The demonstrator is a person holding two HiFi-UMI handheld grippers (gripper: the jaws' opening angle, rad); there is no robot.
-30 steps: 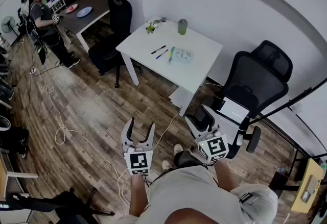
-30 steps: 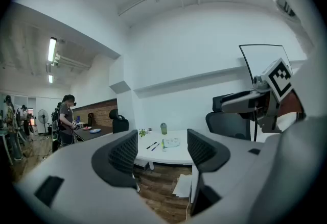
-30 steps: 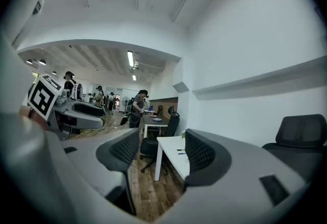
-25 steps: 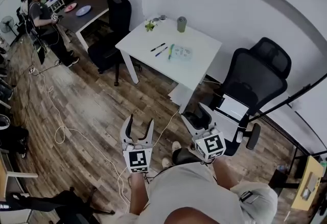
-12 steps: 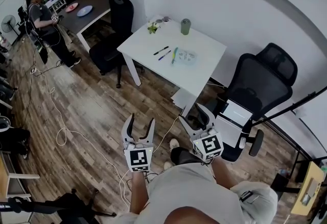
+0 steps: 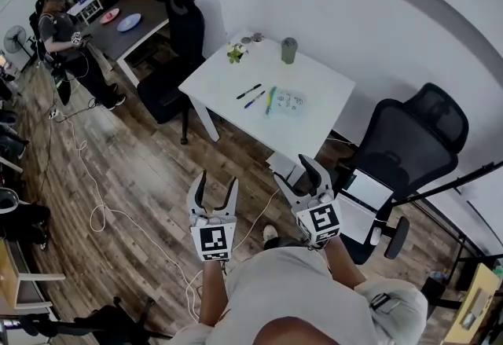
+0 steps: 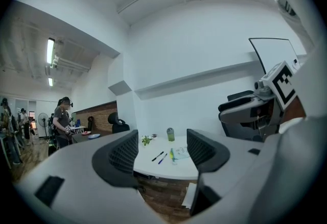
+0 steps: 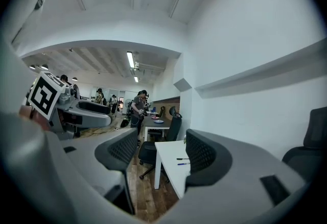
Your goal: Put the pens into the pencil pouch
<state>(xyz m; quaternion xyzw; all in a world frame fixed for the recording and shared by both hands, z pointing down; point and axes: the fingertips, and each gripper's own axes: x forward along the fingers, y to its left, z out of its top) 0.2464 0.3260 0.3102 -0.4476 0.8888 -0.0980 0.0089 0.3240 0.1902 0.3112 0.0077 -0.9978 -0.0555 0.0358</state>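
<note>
Both grippers are held out level above the wooden floor (image 6: pixel 149 170), well apart from the white surface (image 6: pixel 224 78) where the task's things lie. The left gripper (image 6: pixel 217 186) has its fingers (image 7: pixel 124 152) spread wide with nothing between them. The right gripper (image 6: pixel 295 172) likewise has its fingers (image 8: pixel 203 154) wide apart and empty. On the surface a black pen (image 6: pixel 249 91), a blue pen (image 6: pixel 254 100) and a green pen (image 6: pixel 270 99) lie side by side. The green one is just beside the pencil pouch (image 6: pixel 290 103), which lies flat to their right. Farther back on the surface stand a green tumbler (image 6: pixel 289 50) and a small potted plant (image 6: pixel 236 53). A black office chair (image 6: pixel 413 139) stands to the right of the surface, near the right gripper. At far left a person (image 6: pixel 59 25) stands by a dark second surface (image 6: pixel 137 31).
</note>
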